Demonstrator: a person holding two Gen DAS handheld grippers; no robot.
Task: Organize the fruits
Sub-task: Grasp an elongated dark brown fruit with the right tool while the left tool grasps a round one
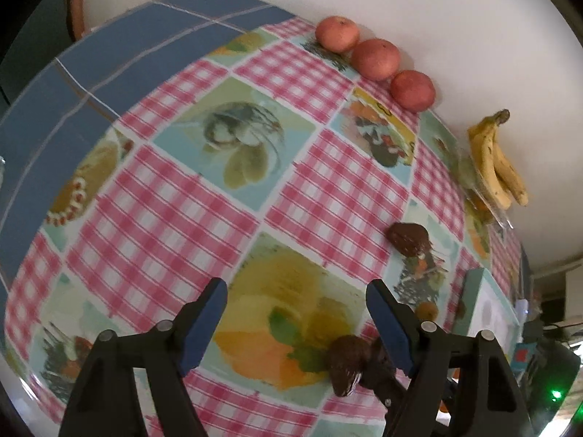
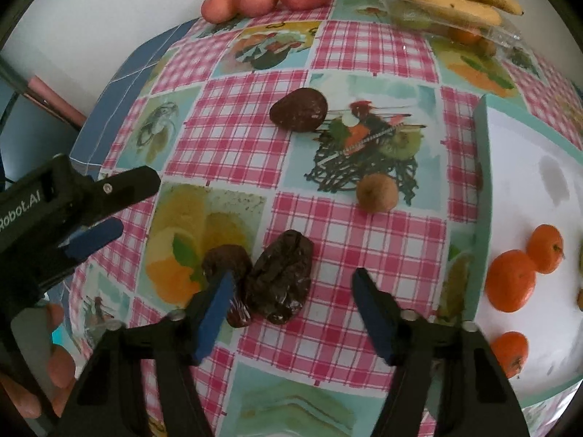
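Table [image 2: 364, 240] covered with checked pink-and-white oilcloth with food-picture squares; blue grid-lined cloth [image 1: 54, 102] beneath at far left edge. Plain white wall [image 1: 437, 7] directly behind. Dim, cluttered area right, one green indicator light [image 1: 555, 395].

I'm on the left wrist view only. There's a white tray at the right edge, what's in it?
Observer: The right wrist view shows at least three oranges on the white tray.
Operator: How many dark fruits lie by the right tongs?
Observer: Two, side by side: a wrinkled dark fruit and a smaller dark fruit, which is partly behind one finger.
Operator: Are those tongs open or shut?
Observer: The right tongs are open and hold nothing. The wrinkled dark fruit lies just ahead, between the fingers.
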